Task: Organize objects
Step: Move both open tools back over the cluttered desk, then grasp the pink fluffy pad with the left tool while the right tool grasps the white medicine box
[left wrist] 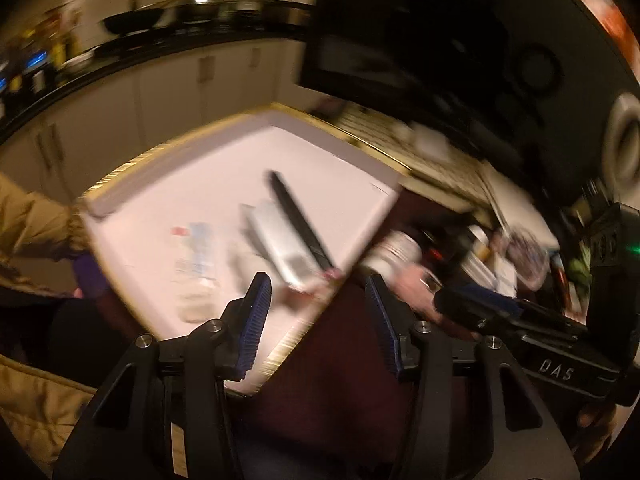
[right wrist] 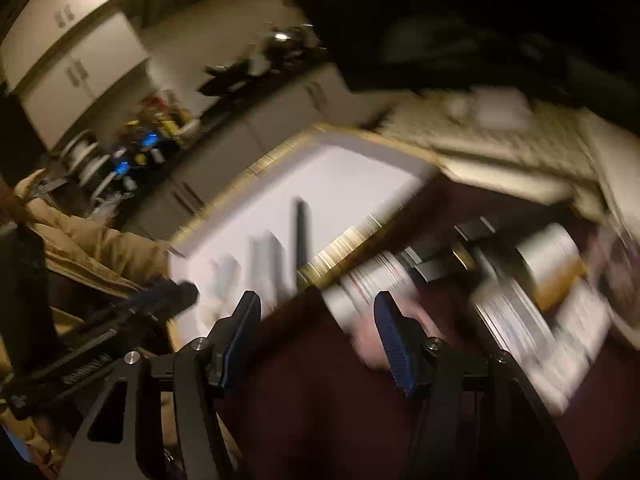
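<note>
On the worktop: white tray point(left wrist: 224, 184) with a yellowish striped edge, lying on a dark maroon cloth point(left wrist: 340, 360); both views heavily motion-blurred.
Tray contents: long black remote point(left wrist: 300, 220), a silver-white remote point(left wrist: 280, 240) right beside it and apparently touching, and a pale clear item point(left wrist: 196, 256) with a red spot, apart to their left; its identity cannot be told.
Left claw: point(left wrist: 318, 320) jaws spread wide, nothing between the blue pads point(left wrist: 256, 320); it hovers over the near corner of the tray.
Right claw: point(right wrist: 316, 328) jaws spread wide, nothing gripped; it sits over the maroon cloth just off the tray's right edge.
Off-tray items: white cylindrical container point(right wrist: 364, 284) just ahead of the right claw, with blurred clutter point(right wrist: 540, 300) further right.
Cross view: right claw body point(left wrist: 520, 328) visible at the right of the left camera.
Background: kitchen counter with pans point(left wrist: 160, 20) and pale cabinets.
</note>
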`<state>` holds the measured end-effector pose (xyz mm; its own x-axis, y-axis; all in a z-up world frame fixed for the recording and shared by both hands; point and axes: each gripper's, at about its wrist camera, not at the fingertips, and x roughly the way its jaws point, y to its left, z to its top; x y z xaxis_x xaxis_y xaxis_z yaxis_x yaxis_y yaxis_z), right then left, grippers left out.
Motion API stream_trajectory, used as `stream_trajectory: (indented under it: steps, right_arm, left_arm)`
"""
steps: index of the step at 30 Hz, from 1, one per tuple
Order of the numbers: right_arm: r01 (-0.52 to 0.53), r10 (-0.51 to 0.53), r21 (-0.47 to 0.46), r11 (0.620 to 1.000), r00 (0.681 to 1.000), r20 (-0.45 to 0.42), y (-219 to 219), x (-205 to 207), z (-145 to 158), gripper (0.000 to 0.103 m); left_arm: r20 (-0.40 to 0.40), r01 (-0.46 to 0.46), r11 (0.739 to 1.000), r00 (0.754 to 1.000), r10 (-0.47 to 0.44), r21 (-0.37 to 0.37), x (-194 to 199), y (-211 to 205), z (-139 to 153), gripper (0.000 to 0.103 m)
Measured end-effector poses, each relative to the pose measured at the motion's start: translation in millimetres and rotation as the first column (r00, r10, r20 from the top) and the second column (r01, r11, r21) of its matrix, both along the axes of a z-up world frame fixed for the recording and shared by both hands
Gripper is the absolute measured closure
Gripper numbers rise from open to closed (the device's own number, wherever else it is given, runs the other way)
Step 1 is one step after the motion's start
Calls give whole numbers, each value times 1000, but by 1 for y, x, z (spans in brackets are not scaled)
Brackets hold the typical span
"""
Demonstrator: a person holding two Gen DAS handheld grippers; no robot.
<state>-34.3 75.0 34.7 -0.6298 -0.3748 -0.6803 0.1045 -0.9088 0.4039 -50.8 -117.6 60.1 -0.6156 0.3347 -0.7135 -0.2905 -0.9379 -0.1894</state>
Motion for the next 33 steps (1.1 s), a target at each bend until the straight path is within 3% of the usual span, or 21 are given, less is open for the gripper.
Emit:
stream_trajectory:
  steps: [5, 10, 15, 20, 24, 27, 33]
  right_arm:
    - [89, -88, -34, 995, 996, 28, 37, 41, -14, 44]
    - [138, -138, 0, 990, 990, 15, 55, 63, -16, 44]
    - [177, -177, -42, 983, 984, -5, 76, 73, -18, 44]
    - [183, -182, -46, 982, 983, 20, 85, 63, -21, 44]
    - [249, -248, -16, 968, 968, 23, 94, 53, -16, 44]
    - [310, -310, 13, 951, 949, 51, 103, 40, -17, 44]
    - [425, -417, -33, 905, 899, 134, 121, 16, -27, 44]
  left_arm:
    - [-5, 65, 994, 998, -66, -92, 3, 35, -3, 54]
    - [38, 108, 988, 994, -105, -110, 1, 54, -14, 54]
    - [93, 126, 987, 989, -117, -98, -1, 63, -26, 54]
    - [102, 124, 988, 988, -115, -91, -3, 65, -31, 54]
    - [105, 125, 989, 988, -117, -74, -6, 63, -36, 54]
    - [116, 128, 990, 986, -120, -64, -10, 61, -40, 54]
    - [123, 129, 990, 985, -121, -61, -18, 57, -44, 54]
